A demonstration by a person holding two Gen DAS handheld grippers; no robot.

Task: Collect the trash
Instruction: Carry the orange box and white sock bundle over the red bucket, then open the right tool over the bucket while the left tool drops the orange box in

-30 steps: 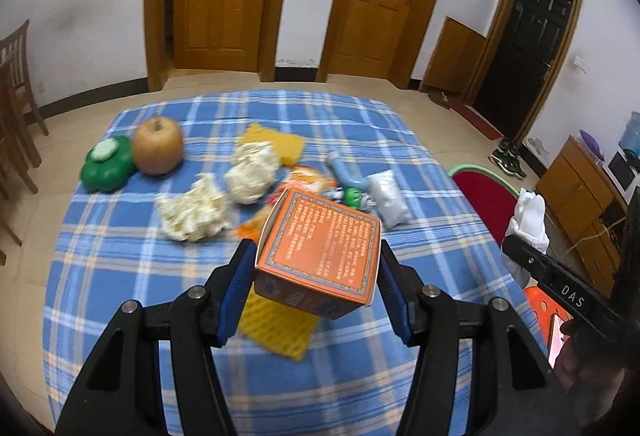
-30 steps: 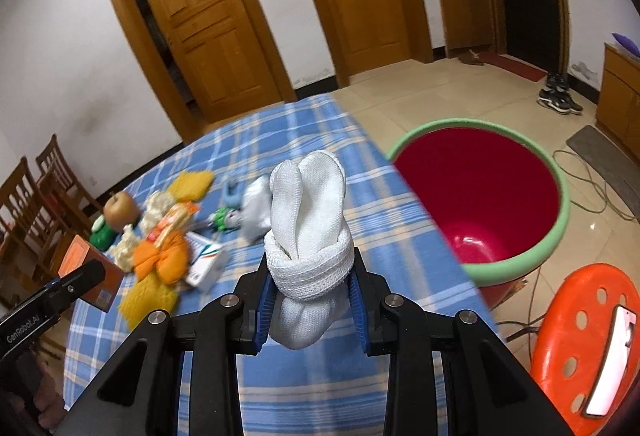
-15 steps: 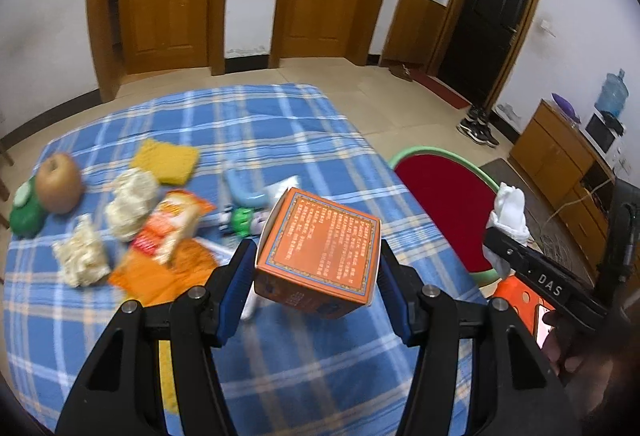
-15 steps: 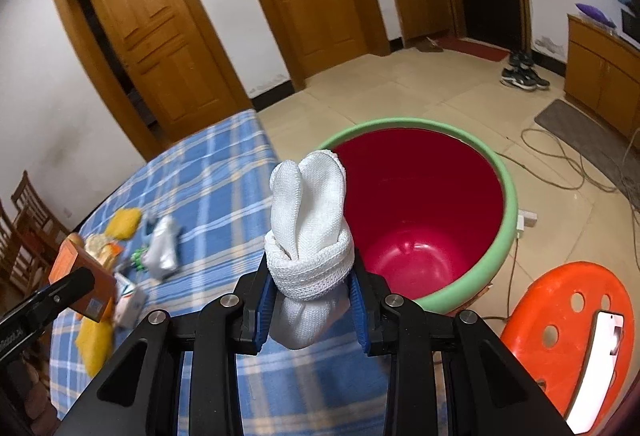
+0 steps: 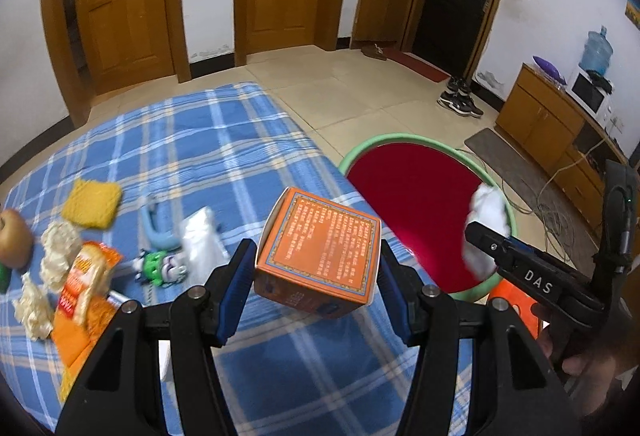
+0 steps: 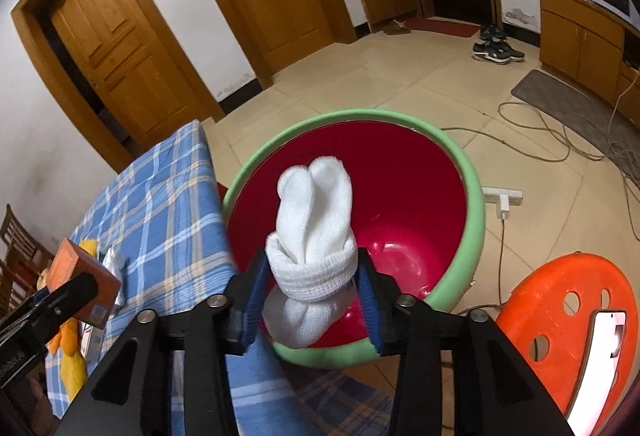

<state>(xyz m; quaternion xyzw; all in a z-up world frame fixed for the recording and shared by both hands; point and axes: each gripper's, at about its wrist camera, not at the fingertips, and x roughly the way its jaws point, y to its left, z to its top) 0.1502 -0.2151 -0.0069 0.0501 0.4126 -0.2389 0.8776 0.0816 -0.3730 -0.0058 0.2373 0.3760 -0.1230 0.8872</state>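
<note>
The right gripper [image 6: 310,302] is angling steeply downward over the mouth of the red bin [image 6: 470,192], and its jaws are opening with the rolled white sock [image 6: 312,232] standing upright between the blue pads [image 6: 253,302]; a gap is showing beside the sock on the right side, so the pads are no longer pressing it. The sock is hanging above the bin's red interior, near the rim closest to the camera. The left gripper [image 5: 316,284] is also pointing downward, and it is clamping the orange box [image 5: 318,250] between its blue pads, the box tilting with its printed face upward. The box is sitting above the table [image 5: 192,140] edge, just beside the bin's green rim. Farther from the bin, on the blue plaid cloth, a clear plastic bag [image 5: 200,238], a small green toy [image 5: 158,264], an orange snack packet [image 5: 86,272], crumpled paper wads [image 5: 60,252] and a yellow sponge [image 5: 92,202] are lying scattered. An orange stool [image 6: 560,320] is standing just beside the bin on its other side.
</note>
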